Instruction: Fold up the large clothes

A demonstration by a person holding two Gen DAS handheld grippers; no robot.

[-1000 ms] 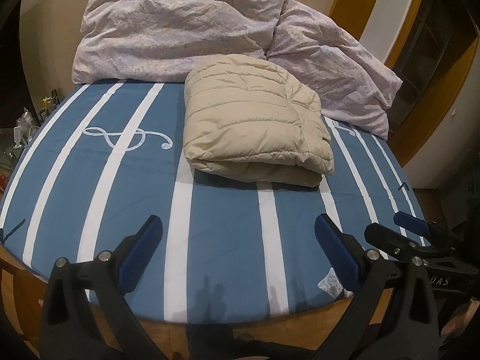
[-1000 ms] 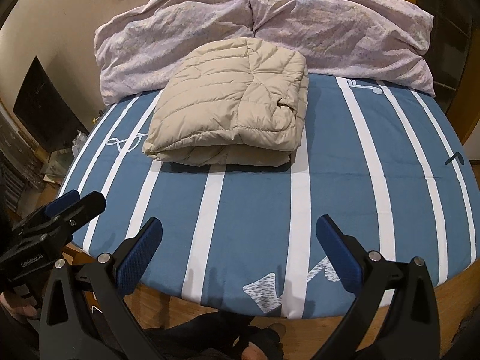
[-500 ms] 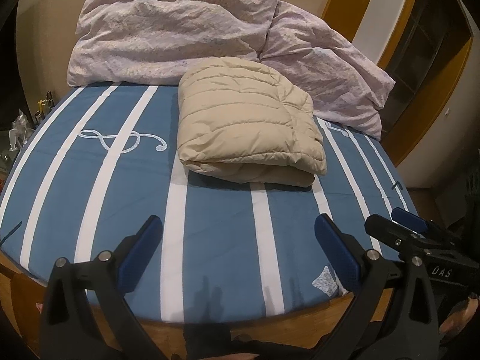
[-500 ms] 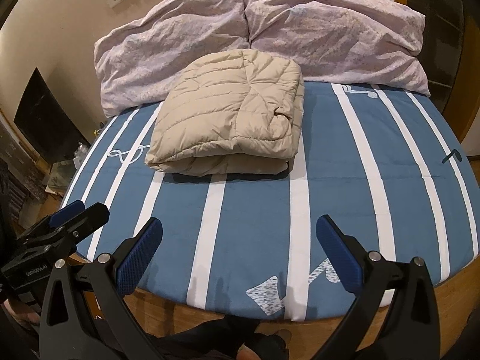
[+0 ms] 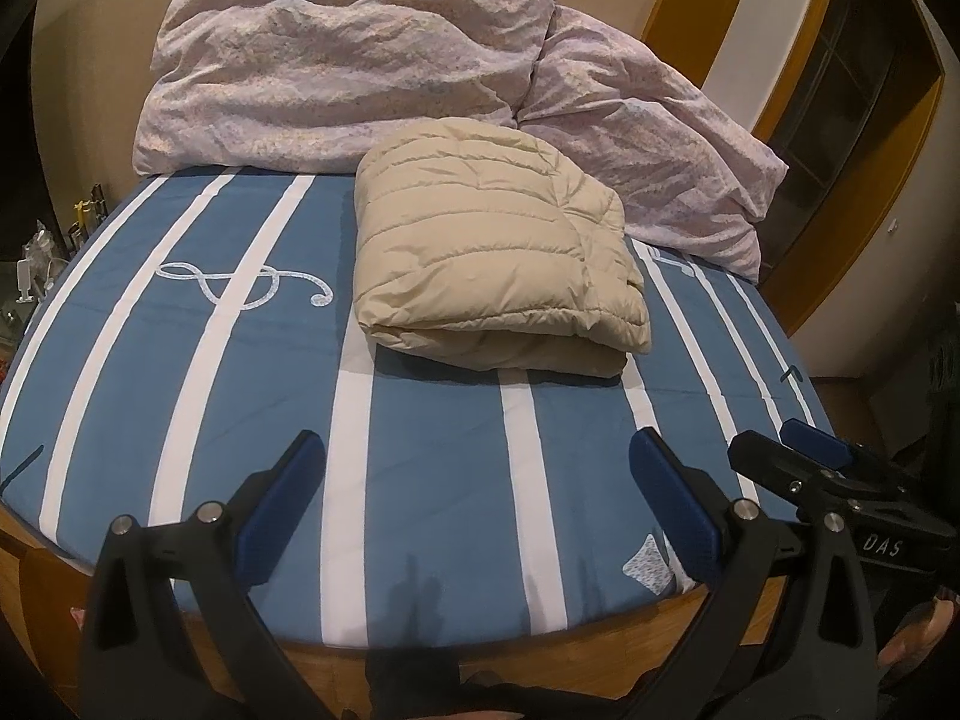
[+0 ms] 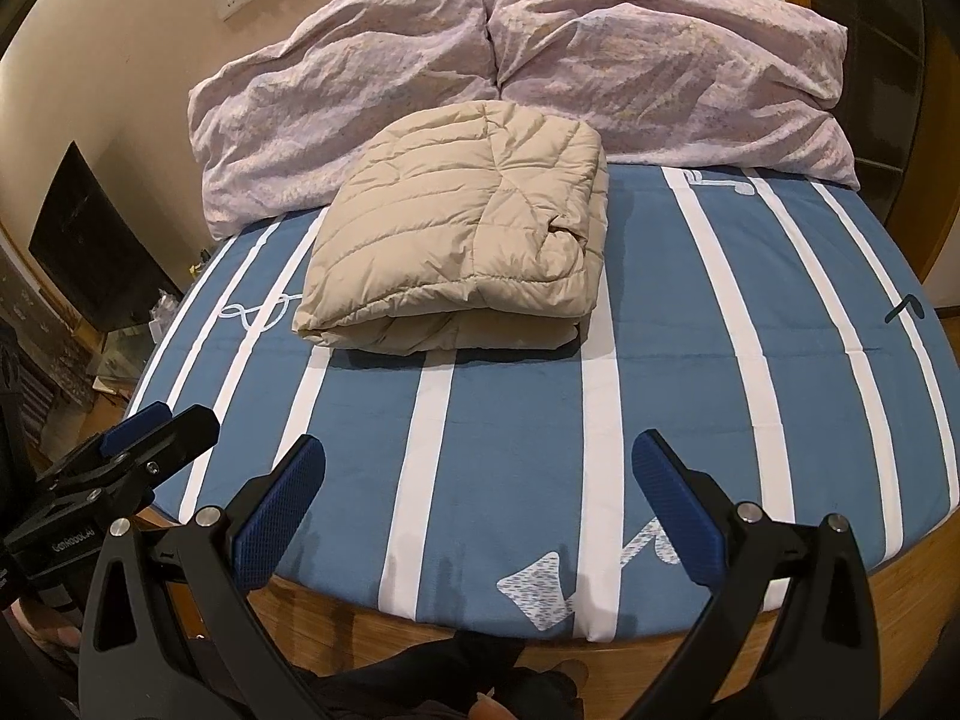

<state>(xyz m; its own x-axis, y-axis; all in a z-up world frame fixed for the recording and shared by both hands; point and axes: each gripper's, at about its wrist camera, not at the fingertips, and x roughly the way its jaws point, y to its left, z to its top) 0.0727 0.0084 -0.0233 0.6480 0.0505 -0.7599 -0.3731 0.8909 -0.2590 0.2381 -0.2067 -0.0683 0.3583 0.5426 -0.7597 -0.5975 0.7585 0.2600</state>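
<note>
A beige quilted puffer jacket lies folded in a thick bundle on the blue-and-white striped bed, near the pillows; it also shows in the right wrist view. My left gripper is open and empty, held back over the bed's near edge. My right gripper is open and empty too, beside it over the near edge. The right gripper also shows at the right of the left wrist view. The left gripper shows at the left of the right wrist view.
Two crumpled pink pillows lean against the wall behind the jacket. The bed's wooden frame runs along the near edge. A dark cabinet with clutter stands to the left. A wooden door frame stands at the right.
Both grippers have pulled back and risen slightly away from the folded jacket. The jacket has not moved.
</note>
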